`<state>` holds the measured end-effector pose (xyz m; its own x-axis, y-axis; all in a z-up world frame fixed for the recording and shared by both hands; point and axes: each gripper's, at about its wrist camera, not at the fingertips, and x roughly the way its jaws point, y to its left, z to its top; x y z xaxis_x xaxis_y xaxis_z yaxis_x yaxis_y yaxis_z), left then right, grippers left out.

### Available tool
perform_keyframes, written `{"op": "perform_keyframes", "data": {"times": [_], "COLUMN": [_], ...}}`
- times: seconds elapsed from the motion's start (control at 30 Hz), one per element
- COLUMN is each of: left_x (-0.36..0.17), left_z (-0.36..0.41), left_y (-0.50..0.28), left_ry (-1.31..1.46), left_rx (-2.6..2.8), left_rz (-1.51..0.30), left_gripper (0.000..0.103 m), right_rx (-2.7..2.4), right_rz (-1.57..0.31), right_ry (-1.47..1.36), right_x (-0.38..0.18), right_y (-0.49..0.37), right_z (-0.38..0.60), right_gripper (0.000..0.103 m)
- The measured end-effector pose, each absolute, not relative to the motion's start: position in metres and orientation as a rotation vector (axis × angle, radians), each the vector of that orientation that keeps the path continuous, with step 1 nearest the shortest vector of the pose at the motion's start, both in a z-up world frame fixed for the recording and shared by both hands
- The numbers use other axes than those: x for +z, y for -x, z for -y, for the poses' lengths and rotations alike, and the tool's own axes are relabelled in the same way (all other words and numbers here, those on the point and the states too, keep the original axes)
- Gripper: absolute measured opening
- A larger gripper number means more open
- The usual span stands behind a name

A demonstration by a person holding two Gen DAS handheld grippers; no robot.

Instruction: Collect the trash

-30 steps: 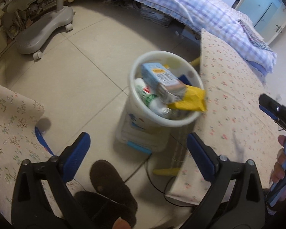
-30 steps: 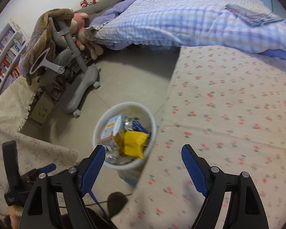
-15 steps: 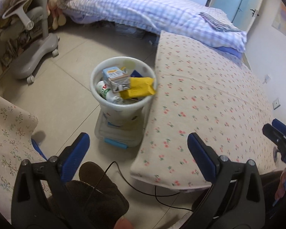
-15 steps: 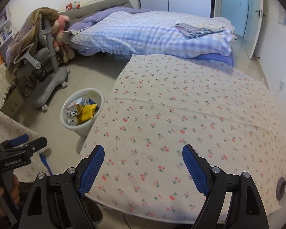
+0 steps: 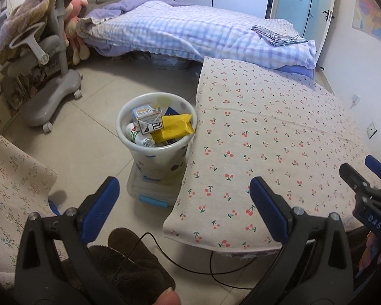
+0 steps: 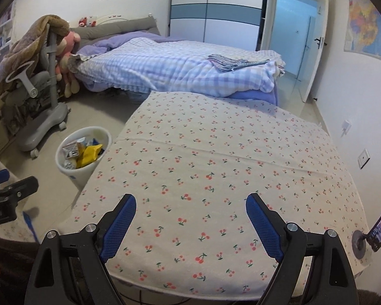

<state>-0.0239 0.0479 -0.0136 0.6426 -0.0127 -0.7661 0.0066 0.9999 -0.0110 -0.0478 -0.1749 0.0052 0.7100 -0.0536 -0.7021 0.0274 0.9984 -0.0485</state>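
Observation:
A white trash bin (image 5: pixel 156 152) stands on the floor at the left edge of the cherry-print table (image 5: pixel 266 139). It holds a milk carton (image 5: pixel 147 119), a yellow packet (image 5: pixel 172 128) and bottles. The bin also shows in the right wrist view (image 6: pixel 82 170). My left gripper (image 5: pixel 184 200) is open and empty, held back from the bin above the floor. My right gripper (image 6: pixel 190 218) is open and empty over the table's near edge.
A bed (image 6: pixel 177 68) with a checked quilt lies behind the table. A grey wheeled chair (image 5: pixel 50 84) stands left of the bin. A black cable (image 5: pixel 190 256) runs on the floor below the table. A flowered cloth (image 5: pixel 10 185) lies at left.
Both grippers have pulled back and up from the bin. The bin looks smaller and farther, and the whole table has come into view. Both stay open.

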Motion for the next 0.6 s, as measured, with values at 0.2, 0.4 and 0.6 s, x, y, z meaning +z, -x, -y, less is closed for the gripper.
{"op": "perform_keyframes", "data": {"times": [0.2,0.4,0.6], "left_x": [-0.017,-0.017,-0.016], "left_z": [-0.035,-0.027,-0.027], "left_y": [0.027,0.030,0.031], "left_ry": [-0.010,-0.027,-0.021], "left_rx": [-0.040,-0.051,-0.050], "left_rz": [-0.880,-0.871,-0.866], "left_gripper": [0.102,0.102,0.102], "right_rx": [-0.044,-0.055,-0.058], "right_rz": [-0.820,-0.806,-0.803], "right_ry": [-0.020,-0.028,-0.034], "right_x": [-0.003,0.000,0.000], "right_y": [0.044,0.048,0.048], "right_z": [0.183,0.184,0.186], "right_gripper": [0.090,0.090,0.090]}}
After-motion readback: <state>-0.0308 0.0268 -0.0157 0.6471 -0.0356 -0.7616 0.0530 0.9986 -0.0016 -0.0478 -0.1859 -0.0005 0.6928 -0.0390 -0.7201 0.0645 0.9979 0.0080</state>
